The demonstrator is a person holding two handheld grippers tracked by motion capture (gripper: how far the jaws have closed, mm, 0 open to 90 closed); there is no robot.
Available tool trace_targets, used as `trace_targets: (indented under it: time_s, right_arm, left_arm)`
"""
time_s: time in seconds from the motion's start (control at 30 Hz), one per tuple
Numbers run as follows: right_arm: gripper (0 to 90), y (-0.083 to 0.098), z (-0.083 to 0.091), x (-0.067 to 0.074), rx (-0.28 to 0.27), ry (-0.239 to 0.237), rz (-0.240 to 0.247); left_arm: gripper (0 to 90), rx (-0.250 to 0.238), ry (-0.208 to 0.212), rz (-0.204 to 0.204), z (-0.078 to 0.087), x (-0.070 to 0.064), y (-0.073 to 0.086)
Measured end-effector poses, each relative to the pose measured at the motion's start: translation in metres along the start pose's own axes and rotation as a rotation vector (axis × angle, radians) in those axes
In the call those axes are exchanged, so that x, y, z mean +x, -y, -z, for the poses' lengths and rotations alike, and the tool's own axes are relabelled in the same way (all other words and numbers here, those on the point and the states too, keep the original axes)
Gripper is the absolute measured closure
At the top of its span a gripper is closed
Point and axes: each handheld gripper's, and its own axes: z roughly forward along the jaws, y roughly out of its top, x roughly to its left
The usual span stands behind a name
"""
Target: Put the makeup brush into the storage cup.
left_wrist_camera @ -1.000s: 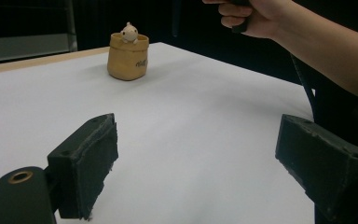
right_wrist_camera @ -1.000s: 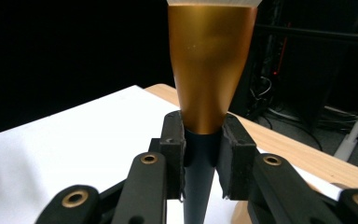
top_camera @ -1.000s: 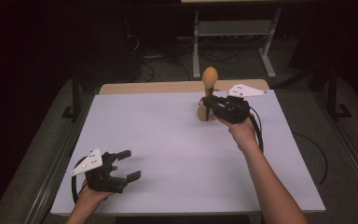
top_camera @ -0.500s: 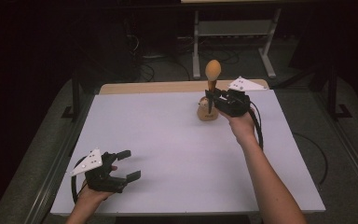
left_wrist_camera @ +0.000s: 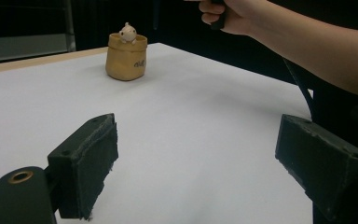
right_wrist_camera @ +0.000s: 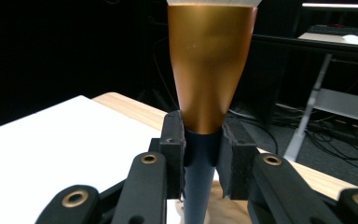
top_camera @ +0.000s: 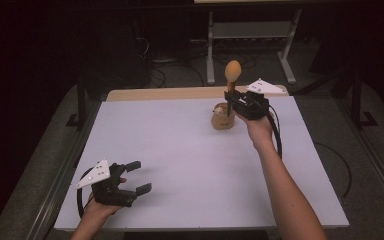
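Note:
My right gripper (top_camera: 230, 103) is shut on the dark handle of a brush (top_camera: 232, 70), which stands upright with its orange-gold head on top. In the right gripper view both pads clamp the handle (right_wrist_camera: 200, 156) just below the gold cone (right_wrist_camera: 210, 60). The brush's lower end hangs over a tan pot (top_camera: 223, 119) at the table's far side. That pot (left_wrist_camera: 126, 59) has a small pale figure (left_wrist_camera: 127, 32) peeking out of it. My left gripper (top_camera: 139, 176) rests at the near left corner, open, with nothing between its fingers (left_wrist_camera: 91, 158).
A white sheet (top_camera: 180, 165) covers the table, with a wooden strip (top_camera: 155, 94) along the far edge. The person's right forearm (top_camera: 285, 195) stretches across the right half. A metal stand (top_camera: 250, 30) and cables lie on the dark floor behind.
The right gripper has carried the brush a little to the right and farther back, over the pot. The left gripper has stayed where it was.

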Motion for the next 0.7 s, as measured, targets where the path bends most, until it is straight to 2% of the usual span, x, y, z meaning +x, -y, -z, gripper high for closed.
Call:
trace_targets:
  time_s: [0.33,0.7]
  right_arm:
    - [72.8,0.004,-0.014,-0.012,-0.002,0.04,-0.015]
    - [72.8,0.017,-0.03,-0.021,0.04,0.067,-0.031]
  left_arm:
    - [12.6,-0.001,-0.001,0.0,0.0,0.001,0.0]
    - [12.6,0.001,0.001,-0.006,0.0,0.001,0.0]
